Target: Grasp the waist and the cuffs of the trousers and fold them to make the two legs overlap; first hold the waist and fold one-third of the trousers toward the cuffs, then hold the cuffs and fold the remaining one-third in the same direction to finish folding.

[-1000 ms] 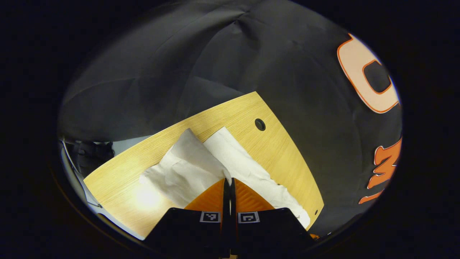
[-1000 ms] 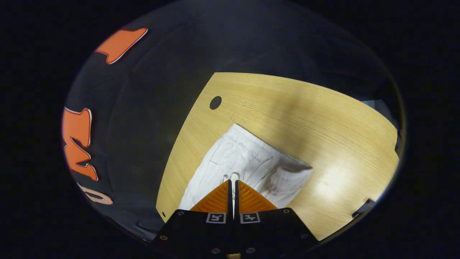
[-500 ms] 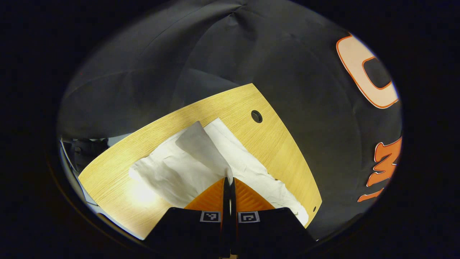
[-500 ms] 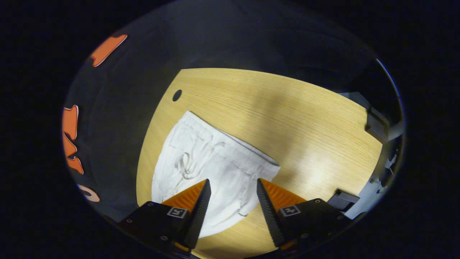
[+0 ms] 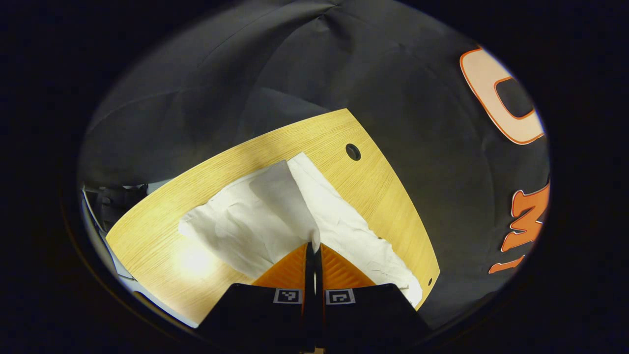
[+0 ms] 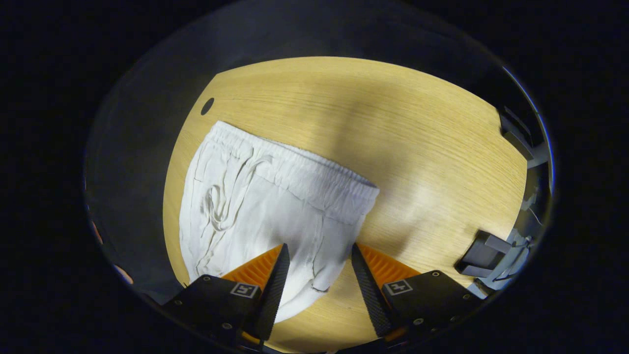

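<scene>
item: my left claw (image 5: 313,245), fingers pressed together on a cuff (image 5: 307,216) of the white trousers (image 5: 255,221), leg lifted ahead of the tips so it can lay over the other leg (image 5: 354,231).

item: my right claw (image 6: 314,253), fingers spread wide, holding nothing; waist (image 6: 295,169) lies flat just ahead of it, drawstring to the left.

item: wooden table (image 6: 417,147) under all, cable hole (image 6: 207,105) far ahead-left.

containers: none seen.
</scene>
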Motion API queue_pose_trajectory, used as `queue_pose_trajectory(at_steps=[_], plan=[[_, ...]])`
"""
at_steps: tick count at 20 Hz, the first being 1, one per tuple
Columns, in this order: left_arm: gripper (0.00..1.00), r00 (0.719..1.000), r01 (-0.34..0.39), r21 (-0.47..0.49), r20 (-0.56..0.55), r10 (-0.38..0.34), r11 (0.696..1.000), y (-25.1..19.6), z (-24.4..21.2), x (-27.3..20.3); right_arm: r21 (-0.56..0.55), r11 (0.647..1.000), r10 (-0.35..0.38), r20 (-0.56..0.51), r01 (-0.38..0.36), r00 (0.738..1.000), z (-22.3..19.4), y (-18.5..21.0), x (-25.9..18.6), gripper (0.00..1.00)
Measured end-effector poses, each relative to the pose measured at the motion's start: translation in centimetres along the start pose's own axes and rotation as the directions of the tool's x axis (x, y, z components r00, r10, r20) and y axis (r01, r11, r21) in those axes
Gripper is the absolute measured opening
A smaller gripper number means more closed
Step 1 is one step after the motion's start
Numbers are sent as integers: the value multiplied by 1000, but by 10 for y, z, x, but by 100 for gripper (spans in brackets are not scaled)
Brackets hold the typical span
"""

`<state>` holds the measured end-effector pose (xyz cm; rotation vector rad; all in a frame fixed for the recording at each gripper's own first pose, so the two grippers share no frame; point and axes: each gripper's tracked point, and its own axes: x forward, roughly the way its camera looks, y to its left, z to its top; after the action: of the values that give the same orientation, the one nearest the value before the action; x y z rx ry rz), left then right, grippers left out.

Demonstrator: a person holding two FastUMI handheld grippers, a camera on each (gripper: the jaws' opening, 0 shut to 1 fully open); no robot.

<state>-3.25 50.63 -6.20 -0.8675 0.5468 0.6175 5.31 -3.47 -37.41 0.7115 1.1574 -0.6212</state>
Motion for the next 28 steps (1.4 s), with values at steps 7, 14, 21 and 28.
queue_pose_trajectory(at_steps=[7,14,21,28], plan=[[4,1000,5,-31,1,-5,1000,11,-4,-6,9,1000,26,38,-26,999,12,3,9,1],[4,1000,4,33,26,-4,999,2,5,-12,9,952,303,107,-306,947,31,66,-17,0],[4,999,13,95,36,-17,995,-34,32,12,-93,950,303,58,-297,951,47,123,2,0],[4,995,9,128,100,-22,992,-76,99,50,-173,936,322,78,-306,943,91,205,5,0]])
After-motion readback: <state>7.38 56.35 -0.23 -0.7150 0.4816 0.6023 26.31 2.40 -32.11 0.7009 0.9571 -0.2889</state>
